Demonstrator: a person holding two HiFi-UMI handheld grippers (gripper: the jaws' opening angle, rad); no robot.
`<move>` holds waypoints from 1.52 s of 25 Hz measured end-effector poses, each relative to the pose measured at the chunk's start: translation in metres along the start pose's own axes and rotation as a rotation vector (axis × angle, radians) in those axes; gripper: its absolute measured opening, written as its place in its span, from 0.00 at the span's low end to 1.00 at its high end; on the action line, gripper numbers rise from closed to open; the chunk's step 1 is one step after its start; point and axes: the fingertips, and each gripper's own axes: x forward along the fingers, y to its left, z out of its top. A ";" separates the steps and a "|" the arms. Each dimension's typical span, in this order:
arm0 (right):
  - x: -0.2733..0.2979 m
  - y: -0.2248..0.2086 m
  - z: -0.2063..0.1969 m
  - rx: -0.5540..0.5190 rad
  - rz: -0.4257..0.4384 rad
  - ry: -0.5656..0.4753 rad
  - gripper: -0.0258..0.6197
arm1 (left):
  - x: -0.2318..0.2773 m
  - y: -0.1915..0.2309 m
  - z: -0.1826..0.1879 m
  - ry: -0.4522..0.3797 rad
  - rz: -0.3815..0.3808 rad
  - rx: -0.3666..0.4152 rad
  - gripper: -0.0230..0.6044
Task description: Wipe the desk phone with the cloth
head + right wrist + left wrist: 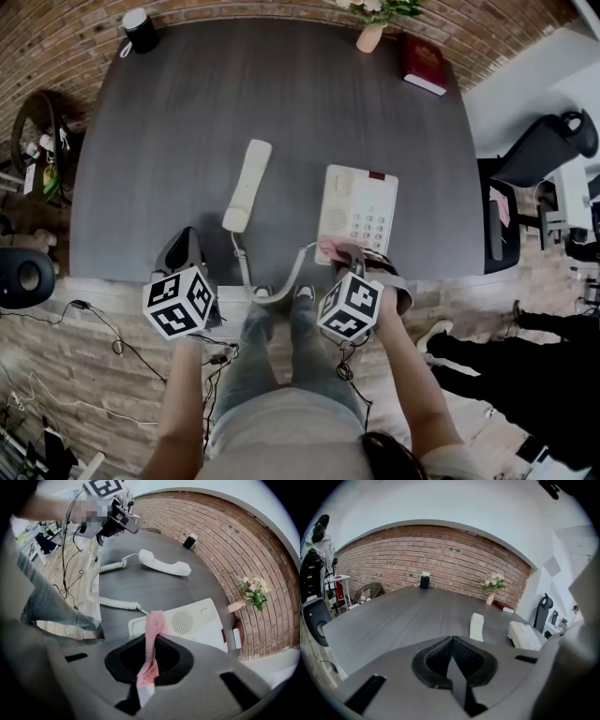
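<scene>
The right gripper (151,643) has its jaws pressed together on a pink cloth (155,623), pinching it into a narrow, bunched strip. The free end of the cloth reaches out past the jaw tips and lies on the near left corner of the phone base (194,620), beside the round speaker grille. The left gripper (451,641) is closed with its jaws meeting and nothing between them. It hovers over the near edge of the desk (169,141), left of the phone and touching none of its parts.

The phone is off-white, and its base sits right of the middle of the dark grey desk, towards the near edge. It is a rectangle with its long axis running near to far. The keypad is on its right half, and there is a small dark strip at its far edge. The handset (247,185) is off the cradle and lies flat on the desk to the left of the base, apart from it. Its long axis also runs near to far, with the far end leaning a little right. A coiled cord (246,267) leaves the near end of the handset, dips past the desk's near edge and curves back to the base.
</scene>
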 end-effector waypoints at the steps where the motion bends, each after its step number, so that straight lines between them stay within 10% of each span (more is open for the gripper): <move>1: 0.000 0.002 0.000 0.000 0.003 -0.001 0.08 | 0.001 -0.001 -0.001 0.002 -0.003 0.002 0.04; 38: -0.024 0.051 -0.013 -0.027 0.105 -0.016 0.08 | 0.019 -0.004 0.012 -0.011 -0.057 -0.014 0.04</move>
